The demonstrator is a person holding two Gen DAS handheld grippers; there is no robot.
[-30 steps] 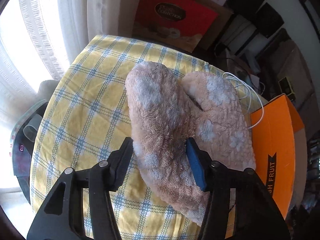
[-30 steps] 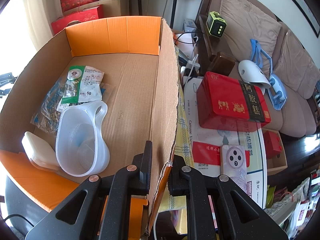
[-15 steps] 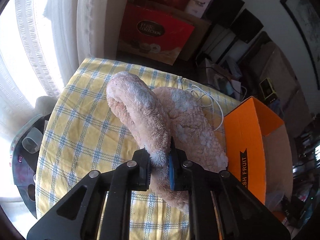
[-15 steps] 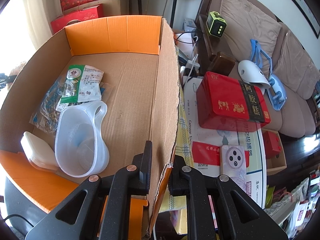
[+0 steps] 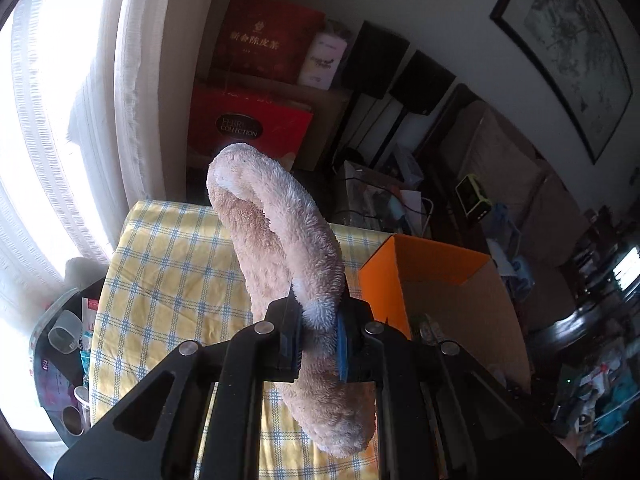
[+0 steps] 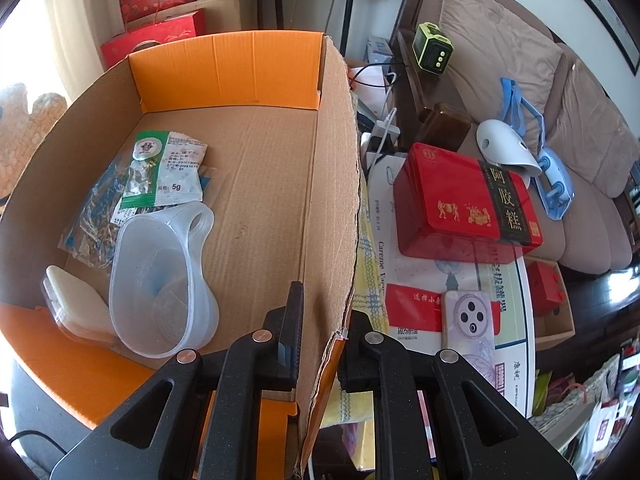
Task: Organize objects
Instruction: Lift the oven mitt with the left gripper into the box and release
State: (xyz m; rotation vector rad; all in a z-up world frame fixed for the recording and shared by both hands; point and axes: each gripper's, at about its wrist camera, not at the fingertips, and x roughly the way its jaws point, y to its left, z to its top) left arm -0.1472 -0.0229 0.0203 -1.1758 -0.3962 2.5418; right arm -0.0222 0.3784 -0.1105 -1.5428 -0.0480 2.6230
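Observation:
My left gripper point(image 5: 318, 334) is shut on a pair of fuzzy beige slippers point(image 5: 280, 248) and holds them in the air above the yellow checked tablecloth point(image 5: 160, 276). The slippers also show past the box's left wall in the right wrist view point(image 6: 24, 136). The open orange cardboard box point(image 5: 448, 288) stands to the right of the slippers. My right gripper point(image 6: 320, 344) is shut on the box's right wall point(image 6: 332, 216). Inside the box lie a clear plastic scoop point(image 6: 160, 280), a white case point(image 6: 76, 308) and seed packets point(image 6: 168, 168).
A red tin point(image 6: 464, 200), a phone point(image 6: 468, 324) and papers lie on the table right of the box. A sofa point(image 6: 520, 60) stands behind. Red gift boxes point(image 5: 248, 120) and speakers stand by the curtain. A dark side stand with cups point(image 5: 60, 344) is left of the table.
My left gripper closed on the slippers and lifted them off the tablecloth, moving up and toward the box. The right gripper has stayed shut on the box wall.

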